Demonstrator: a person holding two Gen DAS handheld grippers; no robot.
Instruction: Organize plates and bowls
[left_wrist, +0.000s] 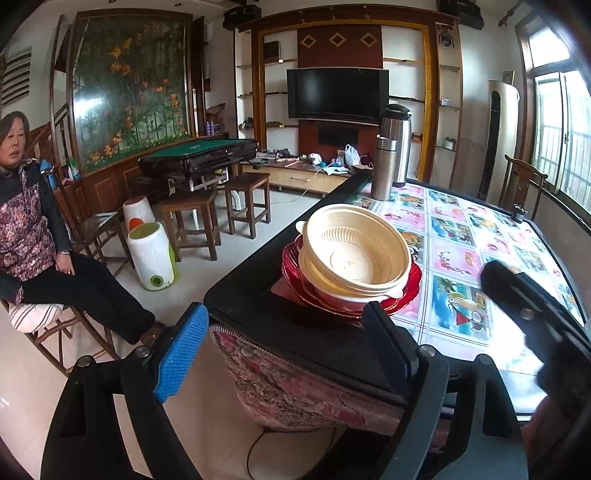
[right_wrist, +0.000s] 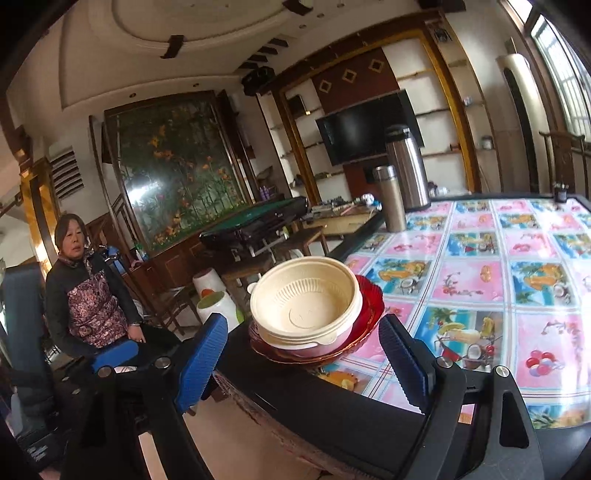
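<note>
Cream bowls (left_wrist: 354, 254) (right_wrist: 306, 302) sit nested and tilted on red plates (left_wrist: 406, 291) (right_wrist: 369, 306) at the near left corner of the table (left_wrist: 258, 295) (right_wrist: 332, 406). My left gripper (left_wrist: 284, 350) hangs open in front of that corner, below the stack, with nothing between its blue-padded fingers. My right gripper (right_wrist: 306, 358) is open too, its fingers on either side of the stack's near edge and apart from it. The right gripper's black body (left_wrist: 535, 314) shows blurred at the right of the left wrist view.
Two steel flasks (left_wrist: 391, 151) (right_wrist: 402, 184) stand at the table's far left edge on the fruit-patterned cloth (left_wrist: 480, 258) (right_wrist: 498, 288). A person (left_wrist: 33, 236) (right_wrist: 92, 295) sits on a chair to the left. Wooden stools (left_wrist: 221, 206) and white stools (left_wrist: 151, 254) stand on the floor.
</note>
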